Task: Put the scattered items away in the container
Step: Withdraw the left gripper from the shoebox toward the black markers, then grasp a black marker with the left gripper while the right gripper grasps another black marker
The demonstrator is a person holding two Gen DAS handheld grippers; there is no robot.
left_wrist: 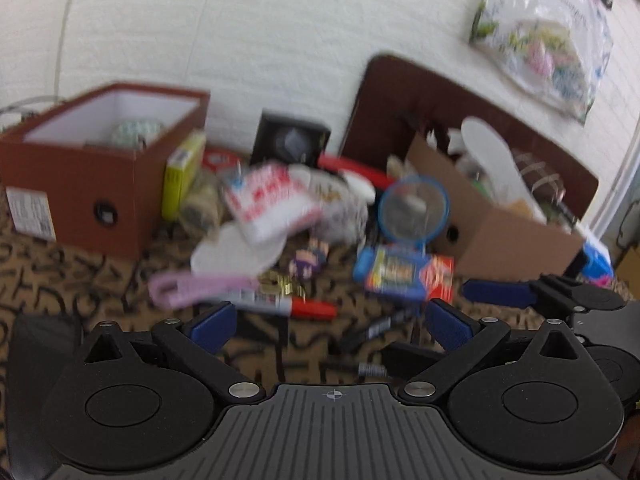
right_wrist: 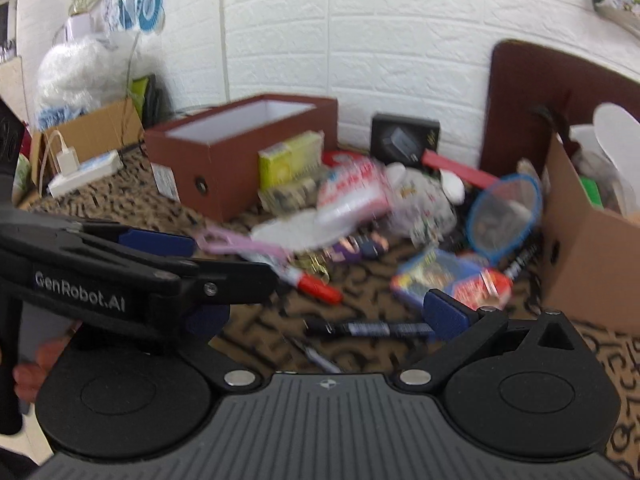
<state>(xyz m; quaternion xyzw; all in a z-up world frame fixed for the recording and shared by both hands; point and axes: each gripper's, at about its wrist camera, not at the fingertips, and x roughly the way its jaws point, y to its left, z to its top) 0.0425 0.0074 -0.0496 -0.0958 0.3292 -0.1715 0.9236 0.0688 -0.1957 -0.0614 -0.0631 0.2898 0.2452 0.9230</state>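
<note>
A brown open box stands at the back left on a patterned cloth; it also shows in the right wrist view. Scattered items lie in front: a red-capped marker, a pink strap, a blue and red card box, a blue-rimmed sieve, a red and white packet and a black pen. My left gripper is open and empty just short of the marker. My right gripper is open and empty over the black pen; the left gripper crosses its view.
A cardboard box full of odds stands at the right against a dark brown board. A yellow-green box leans on the brown box. A power strip and another carton lie far left. A white brick wall is behind.
</note>
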